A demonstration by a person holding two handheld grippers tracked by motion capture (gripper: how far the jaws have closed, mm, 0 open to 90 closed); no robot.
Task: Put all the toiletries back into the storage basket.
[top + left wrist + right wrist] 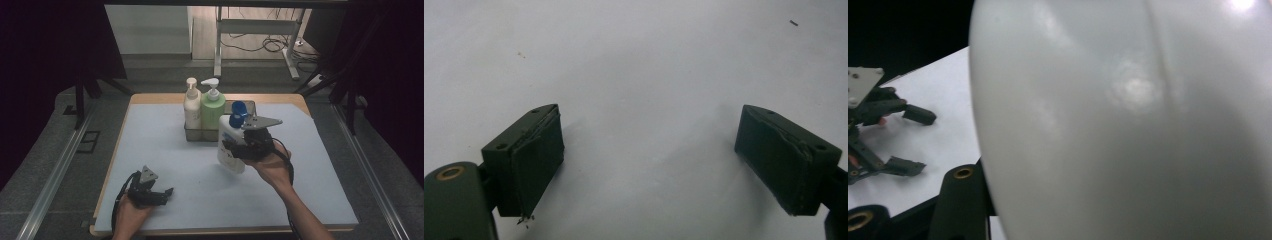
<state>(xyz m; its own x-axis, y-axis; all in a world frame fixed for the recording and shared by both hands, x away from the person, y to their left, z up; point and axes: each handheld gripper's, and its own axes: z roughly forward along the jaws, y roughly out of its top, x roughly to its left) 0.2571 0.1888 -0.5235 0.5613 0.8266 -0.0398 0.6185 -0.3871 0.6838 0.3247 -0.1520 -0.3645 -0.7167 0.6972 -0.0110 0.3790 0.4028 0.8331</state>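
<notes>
Currently, an inventory of the bench [150,150]:
Right gripper [240,147]: pinching the white bottle, lifted off the bench, just right of centre.
White bottle [231,150]: blue cap, tilted, clear of the mat; rack just beyond at 11 o'clock; its wall looms close in the right gripper view [1128,125].
Left gripper [162,195]: jaws spread, nothing between them, low at 7 o'clock; in its own view [649,165] bare mat lies between them.
Rack [192,134]: at 12 o'clock, holding a cream pump bottle [191,107] and a green pump bottle [212,110], side by side.
</notes>
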